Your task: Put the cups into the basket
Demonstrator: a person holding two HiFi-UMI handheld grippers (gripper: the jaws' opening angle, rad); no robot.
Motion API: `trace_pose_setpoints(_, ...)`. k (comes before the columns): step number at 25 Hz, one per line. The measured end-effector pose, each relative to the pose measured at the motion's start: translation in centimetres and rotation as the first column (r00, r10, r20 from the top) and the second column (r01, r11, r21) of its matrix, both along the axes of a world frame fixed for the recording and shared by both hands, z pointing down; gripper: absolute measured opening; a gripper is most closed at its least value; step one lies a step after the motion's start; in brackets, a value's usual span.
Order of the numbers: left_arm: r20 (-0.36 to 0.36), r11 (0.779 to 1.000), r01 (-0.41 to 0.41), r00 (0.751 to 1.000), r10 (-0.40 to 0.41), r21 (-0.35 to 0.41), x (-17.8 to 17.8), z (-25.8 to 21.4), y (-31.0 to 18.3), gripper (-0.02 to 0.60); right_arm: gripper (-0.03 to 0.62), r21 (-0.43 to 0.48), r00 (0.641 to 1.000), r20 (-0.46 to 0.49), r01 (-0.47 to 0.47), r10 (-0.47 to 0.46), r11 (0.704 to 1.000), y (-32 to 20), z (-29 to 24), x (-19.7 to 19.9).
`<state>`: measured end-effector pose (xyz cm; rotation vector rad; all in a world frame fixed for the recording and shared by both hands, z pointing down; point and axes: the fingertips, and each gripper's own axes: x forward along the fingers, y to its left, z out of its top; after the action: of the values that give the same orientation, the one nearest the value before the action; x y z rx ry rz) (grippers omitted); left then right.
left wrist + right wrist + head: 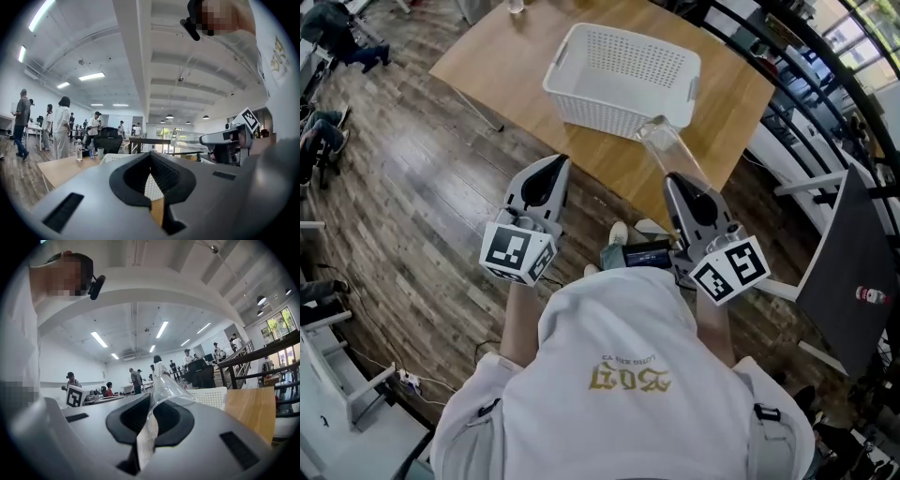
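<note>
Clear plastic cup (667,150) clamped by its thin wall in the right gripper (677,180), jaws pressed onto it from both sides. Juts forward out of that gripper, tilted, with its far end just short of the near right corner of the basket (600,117), so outside the basket and near the front edge of the counter (497,56). From the right gripper view, cup (161,397) rising from between the black pads of the right gripper (149,427), with the basket's perforated wall (211,397) and bare wood of the counter (248,413) beyond it.

White mesh-walled basket, a handle slot at each end, set on the wooden counter with 1 long side turned toward the 2 grippers.

Left gripper (551,173) held beside the right one, well apart from the cup. Jaws of the left gripper (152,185) drawn close, only a narrow slit between them and nothing in it. Basket mesh and counter wood visible through that slit.

1 marker cube (520,253) behind the left gripper, another (731,270) behind the right. White shirt (619,375) below both. Dark plank floor (412,187) left of the counter. 2 bottles (78,150) farther off on the wood surface (61,171), several people (61,126) standing behind them.
</note>
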<state>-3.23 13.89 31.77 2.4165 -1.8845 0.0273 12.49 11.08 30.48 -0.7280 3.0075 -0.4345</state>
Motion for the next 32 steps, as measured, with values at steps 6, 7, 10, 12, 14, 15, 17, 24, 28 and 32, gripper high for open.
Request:
trace_pose_setpoints(6,0.02,1.0,0.021,1.0,-0.021,0.006,0.4,-0.7,-5.7,0.008,0.025,-0.003,1.0,0.005,0.013,-0.013,1.0,-6.4,-0.1,0.5)
trace_pose_setpoints(7,0.022,1.0,0.027,0.999,-0.027,0.005,0.3,-0.7,-6.2,0.008,0.025,-0.004,1.0,0.007,0.02,-0.02,1.0,-7.0,-0.1,0.5)
trace_pose_setpoints(10,0.024,0.999,0.043,0.999,-0.043,0.005,-0.1,-1.0,-7.6,0.008,0.025,-0.013,0.999,0.01,0.043,-0.042,0.999,-8.4,-0.2,0.0)
trace_pose_setpoints(12,0.027,0.999,0.049,0.998,-0.049,0.006,-0.4,-1.2,-8.5,0.008,0.025,-0.018,0.998,0.012,0.056,-0.056,0.998,-9.3,-0.2,-0.5)
trace_pose_setpoints(14,0.03,0.999,0.052,0.998,-0.052,0.0,-0.8,-1.3,-9.4,0.008,0.025,-0.024,0.998,0.014,0.067,-0.066,0.997,-10.2,-0.3,-1.1)
trace_pose_setpoints(15,0.032,0.999,0.051,0.998,-0.051,-0.005,-0.8,-1.3,-9.9,0.008,0.025,-0.029,0.997,0.016,0.07,-0.069,0.997,-10.6,-0.3,-1.3)
trace_pose_setpoints(17,0.037,0.999,0.046,0.998,-0.046,-0.014,-0.9,-1.3,-10.8,0.008,0.025,-0.038,0.997,0.021,0.071,-0.07,0.997,-11.5,-0.3,-1.7)
trace_pose_setpoints(24,0.067,1.0,0.0,0.998,0.002,-0.029,-2.6,-1.3,-14.2,0.008,0.025,-0.061,1.0,0.0,0.027,-0.027,0.998,-14.0,0.5,-3.3)
trace_pose_setpoints(28,0.055,0.996,-0.077,0.995,0.079,-0.034,-3.9,-1.1,-17.4,0.007,0.025,-0.076,0.999,0.0,-0.034,0.034,0.997,-15.7,0.7,-4.1)
trace_pose_setpoints(32,0.048,0.987,-0.159,0.986,0.161,-0.038,-5.3,-1.2,-20.4,0.008,0.025,-0.097,0.994,-0.009,-0.113,0.113,0.989,-17.3,1.1,-5.4)
